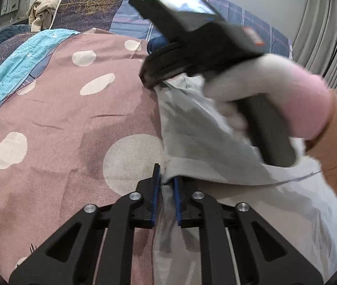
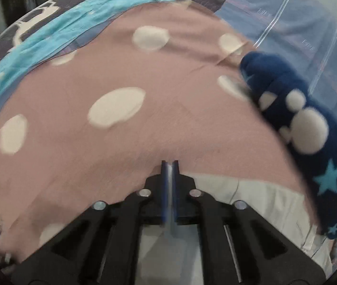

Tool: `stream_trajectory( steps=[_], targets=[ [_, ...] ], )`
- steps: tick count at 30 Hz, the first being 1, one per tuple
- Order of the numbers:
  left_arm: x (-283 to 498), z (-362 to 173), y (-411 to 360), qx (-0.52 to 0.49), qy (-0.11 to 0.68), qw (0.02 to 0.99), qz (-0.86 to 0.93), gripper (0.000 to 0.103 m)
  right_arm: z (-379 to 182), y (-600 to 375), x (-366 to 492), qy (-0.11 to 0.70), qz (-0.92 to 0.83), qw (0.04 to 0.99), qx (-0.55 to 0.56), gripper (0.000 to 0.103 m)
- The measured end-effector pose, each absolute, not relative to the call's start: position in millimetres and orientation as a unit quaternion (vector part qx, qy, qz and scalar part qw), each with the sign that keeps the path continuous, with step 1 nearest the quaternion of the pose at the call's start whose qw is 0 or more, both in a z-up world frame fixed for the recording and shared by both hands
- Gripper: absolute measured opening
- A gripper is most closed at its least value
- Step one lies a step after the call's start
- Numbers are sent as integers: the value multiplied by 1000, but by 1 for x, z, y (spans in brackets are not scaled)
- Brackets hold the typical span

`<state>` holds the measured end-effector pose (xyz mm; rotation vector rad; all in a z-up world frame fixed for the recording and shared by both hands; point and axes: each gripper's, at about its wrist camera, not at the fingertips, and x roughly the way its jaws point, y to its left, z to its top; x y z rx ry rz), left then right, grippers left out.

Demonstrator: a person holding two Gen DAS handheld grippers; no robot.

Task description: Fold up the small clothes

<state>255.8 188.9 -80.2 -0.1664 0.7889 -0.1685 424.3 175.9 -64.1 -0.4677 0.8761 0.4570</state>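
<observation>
A pale grey-white garment (image 1: 206,142) hangs stretched between both grippers over the pink spotted bedsheet (image 1: 73,118). My left gripper (image 1: 166,178) is shut on its lower edge, with cloth pinched between the blue pads. The right gripper's black body (image 1: 192,47) shows in the left wrist view, held by a gloved hand, its tips clamped on the garment's upper edge. In the right wrist view my right gripper (image 2: 169,166) is shut on a thin fold of the garment (image 2: 251,197), which trails below the fingers.
A navy sock with white dots and blue stars (image 2: 306,128) lies on the bed at the right. A light blue quilt (image 1: 9,76) lies at the left. A beige clothes pile (image 1: 42,7) sits at the far back. A grey curtain (image 1: 323,23) hangs at the right.
</observation>
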Motion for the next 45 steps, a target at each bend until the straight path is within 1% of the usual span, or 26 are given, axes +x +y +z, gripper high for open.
stream_trajectory(
  steps=[3,5,7,8,9,11,14,16,18,20,21,23,24,25,28,31,32,33,34,35,37,38,39,40,43,45],
  targets=[
    [249,-76,182,-49,376,922,-79,9,-63,163,451,411,247,868,-133,0],
    [249,-77,181,-42,379,921,-80,9,-59,156,451,400,272,869,-103,0],
    [254,-81,186,-54,390,916,-83,9,-50,144,446,397,269,875,-73,5],
    [255,-82,189,-62,392,914,-85,12,-40,129,437,385,266,882,-55,12],
    [256,-82,191,-67,393,913,-85,14,-30,115,426,373,264,888,-47,23],
    [256,-83,191,-62,395,913,-80,19,-15,86,402,353,262,897,-40,35],
    [255,-83,189,-52,396,914,-71,25,-6,21,352,355,253,900,-17,44],
    [255,-82,191,-61,396,913,-82,30,-12,-26,317,377,248,892,5,44],
    [253,-80,200,-96,399,904,-120,41,-22,-77,278,391,232,890,31,43],
    [251,-76,212,-157,405,883,-176,41,-34,-113,258,397,222,889,61,43],
    [250,-70,220,-198,401,869,-211,44,-43,-129,251,400,214,888,78,43],
    [250,-58,226,-221,387,866,-227,54,-76,-160,247,435,180,875,116,42],
    [254,-49,226,-213,376,877,-211,55,-87,-167,246,438,178,873,123,35],
    [259,-44,224,-202,371,885,-195,55,-93,-174,240,408,192,881,140,36],
    [303,-44,210,-167,396,888,-168,55,-97,-183,243,401,215,872,183,43],
    [357,-70,205,-192,449,859,-156,55,-99,-185,242,396,225,871,186,47],
    [375,-79,206,-203,462,851,-143,54,-98,-185,242,395,225,871,185,48],
    [390,-84,209,-219,457,851,-135,50,-97,-184,241,394,226,871,185,49],
    [399,-82,212,-236,438,857,-133,41,-96,-184,240,393,228,872,185,49],
    [402,-79,215,-252,427,857,-142,5,-95,-184,240,391,229,872,186,49],
    [400,-64,225,-303,380,856,-176,3,-94,-185,240,389,235,870,191,51],
    [395,-55,225,-291,356,869,-183,3,-94,-186,238,388,238,869,193,52],
    [389,-45,220,-237,339,894,-171,2,-94,-186,238,389,238,869,193,53],
    [387,-44,215,-188,341,909,-150,2,-93,-185,238,389,238,869,190,54],
    [395,-73,212,-63,409,910,-37,0,-92,-181,237,389,237,873,176,57],
    [389,-77,222,-63,416,907,-17,0,-91,-179,237,388,239,873,171,60]
  ],
)
